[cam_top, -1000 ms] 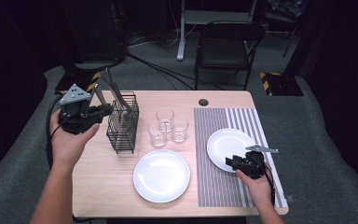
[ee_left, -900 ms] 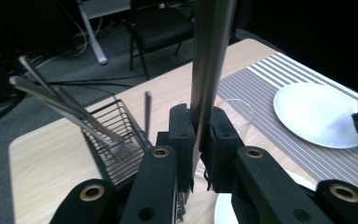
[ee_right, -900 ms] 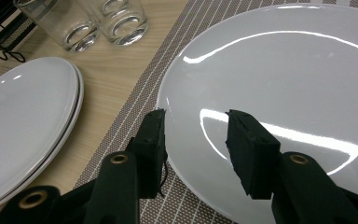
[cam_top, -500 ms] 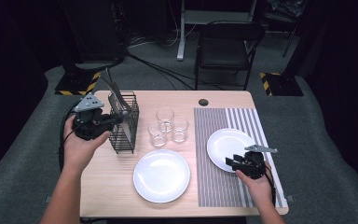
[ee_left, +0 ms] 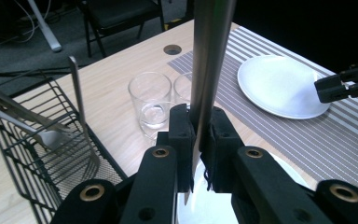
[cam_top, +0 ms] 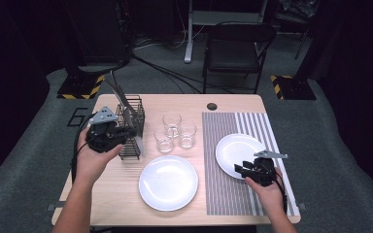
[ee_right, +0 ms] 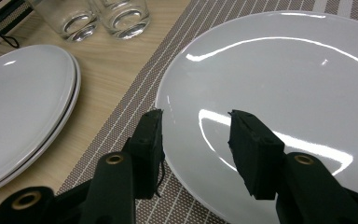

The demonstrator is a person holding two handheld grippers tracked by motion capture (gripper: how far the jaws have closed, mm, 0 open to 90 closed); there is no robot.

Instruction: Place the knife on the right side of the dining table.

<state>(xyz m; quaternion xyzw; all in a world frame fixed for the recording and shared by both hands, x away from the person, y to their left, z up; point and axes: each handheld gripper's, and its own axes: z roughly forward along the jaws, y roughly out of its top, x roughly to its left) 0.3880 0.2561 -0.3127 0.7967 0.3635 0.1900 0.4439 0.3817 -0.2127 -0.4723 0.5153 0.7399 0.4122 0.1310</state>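
Note:
My left gripper [cam_top: 127,131] [ee_left: 199,117] is shut on a flat steel knife [ee_left: 209,56] that stands upright between its pads. In the high view the knife [cam_top: 118,93] rises beside the black wire cutlery basket [cam_top: 132,145] at the table's left. The basket [ee_left: 32,158] holds a fork [ee_left: 81,116] and other utensils. My right gripper [cam_top: 243,170] [ee_right: 196,126] stands open, low over the near edge of a white plate [cam_top: 243,150] [ee_right: 284,88], with nothing pressed between its pads.
Three clear glasses [cam_top: 175,131] stand in the middle of the table. A stack of white plates [cam_top: 168,182] [ee_right: 23,107] lies near the front. A striped placemat [cam_top: 223,189] covers the right side. A chair [cam_top: 238,48] stands beyond the table.
My left hand has carried the knife to the right and down, up against the wire basket. My right gripper has stayed over the plate.

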